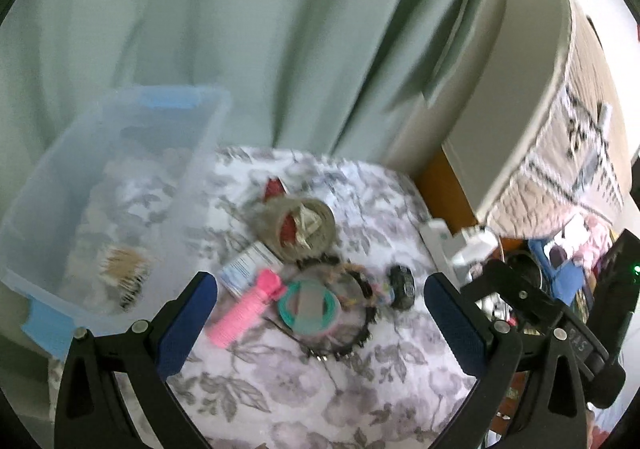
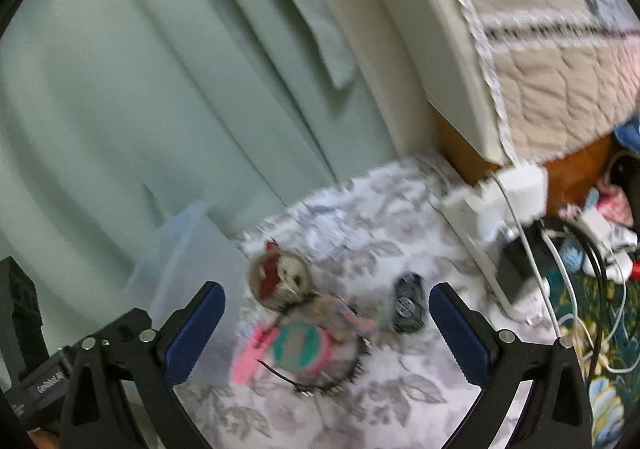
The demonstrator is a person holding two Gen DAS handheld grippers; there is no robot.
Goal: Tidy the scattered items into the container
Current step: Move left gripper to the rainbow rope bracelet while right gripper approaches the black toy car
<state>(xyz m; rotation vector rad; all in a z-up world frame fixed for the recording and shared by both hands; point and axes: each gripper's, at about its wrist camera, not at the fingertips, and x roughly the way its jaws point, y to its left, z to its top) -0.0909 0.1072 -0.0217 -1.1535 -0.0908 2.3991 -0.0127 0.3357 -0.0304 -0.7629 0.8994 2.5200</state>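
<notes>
A heap of small items lies on a floral cloth (image 1: pixel 304 381): a pink roller (image 1: pixel 244 309), a teal and pink round piece (image 1: pixel 310 305), a roll of tape (image 1: pixel 296 229), a small white box (image 1: pixel 248 267), a black beaded band (image 1: pixel 360 333) and a dark toy car (image 1: pixel 401 286). The clear blue-rimmed container (image 1: pixel 116 177) stands at the left, with a bristly brush (image 1: pixel 124 273) inside. My left gripper (image 1: pixel 320 297) hangs open above the heap. In the right wrist view the right gripper (image 2: pixel 326 309) is open over the same heap, near the toy car (image 2: pixel 409 307) and pink roller (image 2: pixel 256 345).
A pale green curtain (image 1: pixel 240 29) hangs behind. A bed with a quilt (image 2: pixel 552 61) and white frame stands at the right. A white power strip (image 2: pixel 496 201), cables (image 2: pixel 560 273) and clutter lie on a patterned floor at the right.
</notes>
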